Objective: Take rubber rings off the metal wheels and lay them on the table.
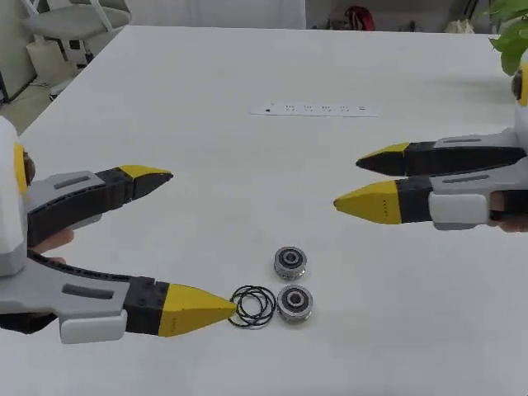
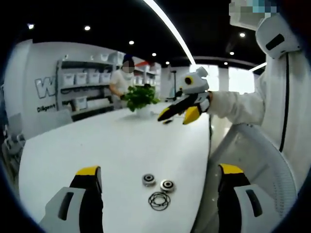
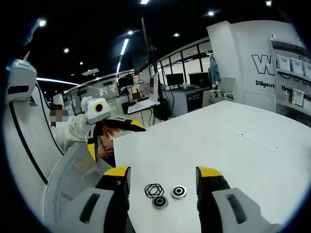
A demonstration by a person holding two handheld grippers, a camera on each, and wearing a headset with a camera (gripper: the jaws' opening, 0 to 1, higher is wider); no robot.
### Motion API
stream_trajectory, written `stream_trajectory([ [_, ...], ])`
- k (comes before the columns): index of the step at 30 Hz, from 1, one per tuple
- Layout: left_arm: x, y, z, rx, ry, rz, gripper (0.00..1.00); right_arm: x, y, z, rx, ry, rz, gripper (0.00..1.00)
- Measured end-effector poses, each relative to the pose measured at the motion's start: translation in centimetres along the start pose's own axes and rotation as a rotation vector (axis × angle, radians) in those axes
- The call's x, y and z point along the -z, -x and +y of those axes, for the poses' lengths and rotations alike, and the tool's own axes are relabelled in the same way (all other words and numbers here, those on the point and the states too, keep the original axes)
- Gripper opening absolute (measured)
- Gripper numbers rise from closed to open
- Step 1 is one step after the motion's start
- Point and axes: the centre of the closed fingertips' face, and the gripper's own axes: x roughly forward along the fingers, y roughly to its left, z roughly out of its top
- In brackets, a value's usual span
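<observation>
The left gripper point(image 1: 200, 241) is hanging released, its two yellow-tipped jaws standing wide apart and gripping nothing. In the head view it is pointing in from 9 o'clock. Its nearer jaw tip is lying just beside the rubber rings point(image 1: 252, 305), at their 9 o'clock; whether it is touching them I cannot tell. The right gripper point(image 1: 347, 182) is pointing in from 3 o'clock, also released, its jaws parted less widely and holding nothing. It is hovering well apart from the parts, at their 1 o'clock. The rings, a small bunch of thin black loops overlapping one another, are lying flat on the white table point(image 1: 247, 99). Just beside them at their 3 o'clock the near metal wheel point(image 1: 294, 302) is lying flat, and the far metal wheel point(image 1: 289, 261) is lying just beside that one at its 12 o'clock. Farther out at 12 o'clock a narrow printed strip point(image 1: 313, 110) is lying on the table, and a green plant point(image 1: 513, 33) is showing at 2 o'clock
</observation>
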Motion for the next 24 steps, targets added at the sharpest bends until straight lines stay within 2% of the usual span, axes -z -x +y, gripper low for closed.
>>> stream_trajectory([
  [5, -0.5, 0.7, 0.4, -0.038, -0.009, -0.020, 1.00, -0.1, 1.9, -0.1, 0.027, 0.034, -0.008, 0.65],
  [8, -0.7, 1.1, 0.6, -0.047, -0.011, -0.021, 1.00, 0.6, 3.1, -0.5, 0.059, 0.043, 0.014, 0.70],
  [13, -0.7, 2.1, 0.8, -0.070, -0.018, -0.015, 1.00, 1.9, 4.6, -0.9, 0.084, 0.063, 0.028, 0.77],
  [17, -0.1, 2.7, 1.1, -0.091, -0.007, -0.006, 1.00, 3.5, 5.4, -1.1, 0.099, 0.066, 0.026, 0.80],
  [21, 0.6, 3.0, 1.1, -0.099, 0.001, 0.003, 1.00, 5.5, 5.8, -0.8, 0.099, 0.045, 0.042, 0.91],
  [24, 1.4, 3.2, 1.1, -0.107, 0.010, 0.015, 1.00, 6.9, 5.9, -0.6, 0.106, 0.017, 0.057, 0.91],
])
